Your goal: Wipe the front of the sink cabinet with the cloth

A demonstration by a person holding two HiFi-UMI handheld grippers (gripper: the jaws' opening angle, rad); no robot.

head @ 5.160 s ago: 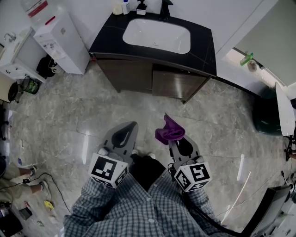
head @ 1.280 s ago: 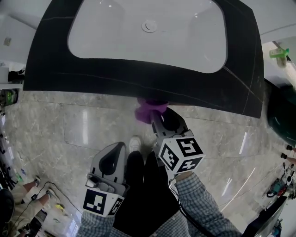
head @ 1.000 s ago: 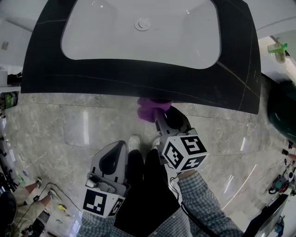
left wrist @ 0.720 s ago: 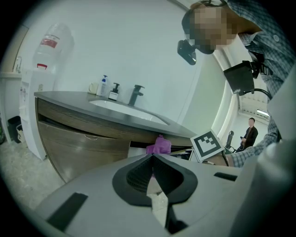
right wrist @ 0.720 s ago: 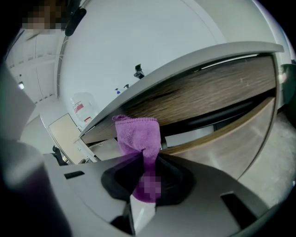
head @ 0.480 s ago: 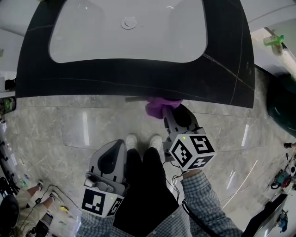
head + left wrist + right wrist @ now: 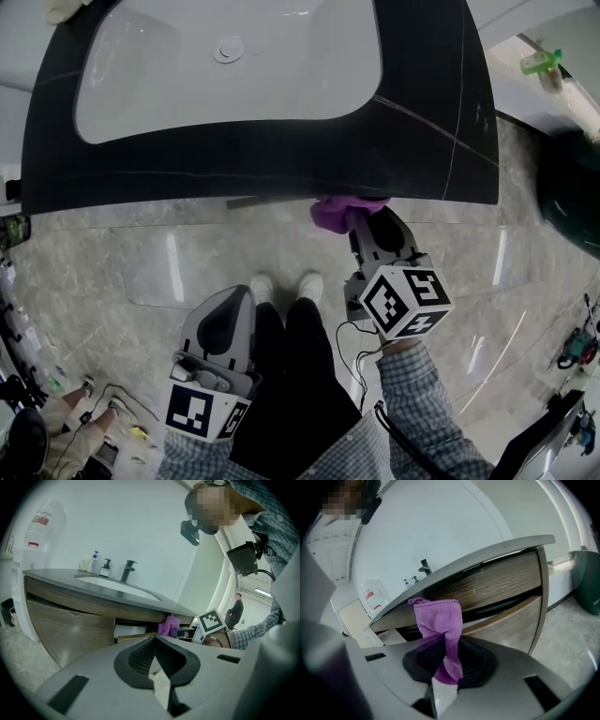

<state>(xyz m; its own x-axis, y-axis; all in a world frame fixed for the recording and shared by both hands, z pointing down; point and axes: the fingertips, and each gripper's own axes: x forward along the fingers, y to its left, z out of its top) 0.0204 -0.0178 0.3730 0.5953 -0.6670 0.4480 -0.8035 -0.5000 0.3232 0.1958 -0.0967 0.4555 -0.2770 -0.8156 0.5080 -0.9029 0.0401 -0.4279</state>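
Note:
The purple cloth [image 7: 339, 210] is pinched in my right gripper [image 7: 356, 218], which is shut on it and holds it against the cabinet front just under the black countertop [image 7: 281, 155], right of centre. In the right gripper view the cloth [image 7: 439, 619] stands up from the jaws in front of the wood cabinet front [image 7: 501, 587]. My left gripper [image 7: 242, 298] hangs low by the person's legs, shut and empty, away from the cabinet. In its own view the left gripper [image 7: 154, 644] looks at the cabinet front [image 7: 70, 625] and the cloth [image 7: 167, 626].
A white basin [image 7: 234, 56] sits in the countertop, with a faucet [image 7: 128, 570] and soap bottles [image 7: 95, 563] behind. A drawer edge [image 7: 267, 201] juts out left of the cloth. A dark bin [image 7: 574, 192] stands on the floor at right. The person's shoes [image 7: 284, 284] are near the cabinet.
The right gripper has slid the cloth rightward along the cabinet front beneath the countertop edge. The left gripper has stayed low and still.

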